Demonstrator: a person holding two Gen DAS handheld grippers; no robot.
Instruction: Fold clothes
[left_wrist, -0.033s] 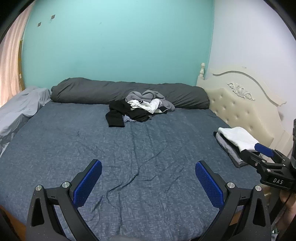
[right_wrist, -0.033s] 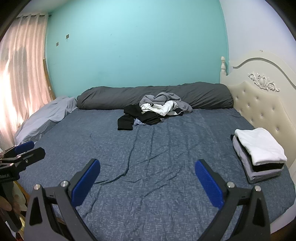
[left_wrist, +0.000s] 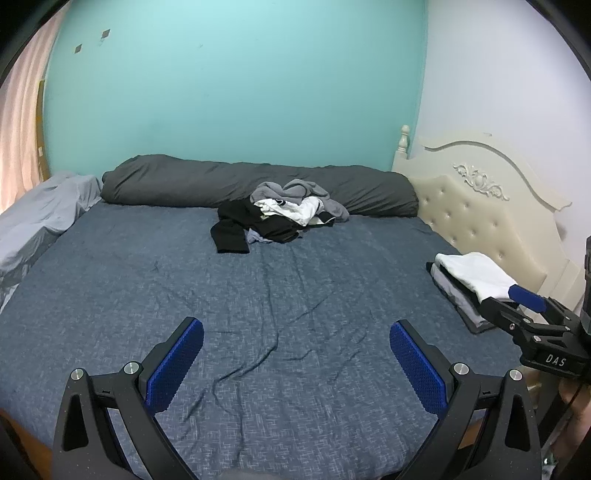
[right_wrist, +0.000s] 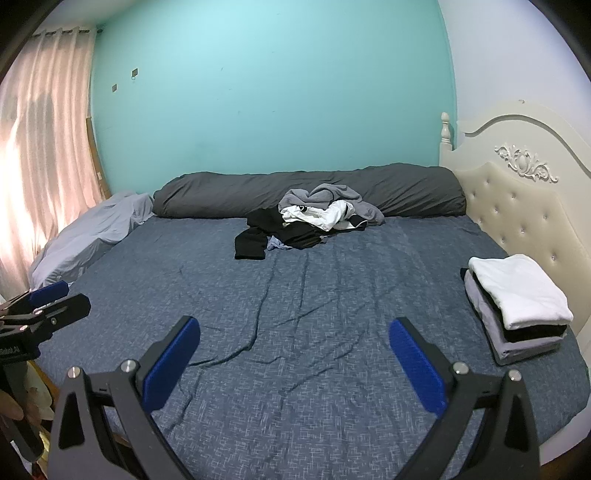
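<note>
left wrist view: the left gripper (left_wrist: 295, 358) hangs over the near part of the bed (left_wrist: 147, 295), its blue pads (left_wrist: 175, 369) spread wide with only the creased blue bedspread between them. the pile of unfolded clothes (left_wrist: 280, 218), a tangle of black, white and grey garments, lies at the far side of the bed, touching the long dark grey bolster (left_wrist: 177, 184) that runs along the turquoise wall (left_wrist: 240, 92). at the right edge of this view the right gripper (left_wrist: 532, 314) shows from the side, its body marked "das", in front of the stack of folded clothes (left_wrist: 469, 277).

right wrist view: the right gripper (right_wrist: 293, 356) likewise stands wide apart and holds nothing. the stack of folded clothes (right_wrist: 517, 299), a white garment on top, a black one beneath it and grey ones at the bottom, rests on the bedspread just beside the cream tufted headboard (right_wrist: 517, 206), well apart from the unfolded pile (right_wrist: 314, 218). a pale grey crumpled sheet (right_wrist: 88, 243) lies at the left end of the bed, near the pink curtain (right_wrist: 44, 147). the left gripper (right_wrist: 37, 306) enters at the left edge.
</note>
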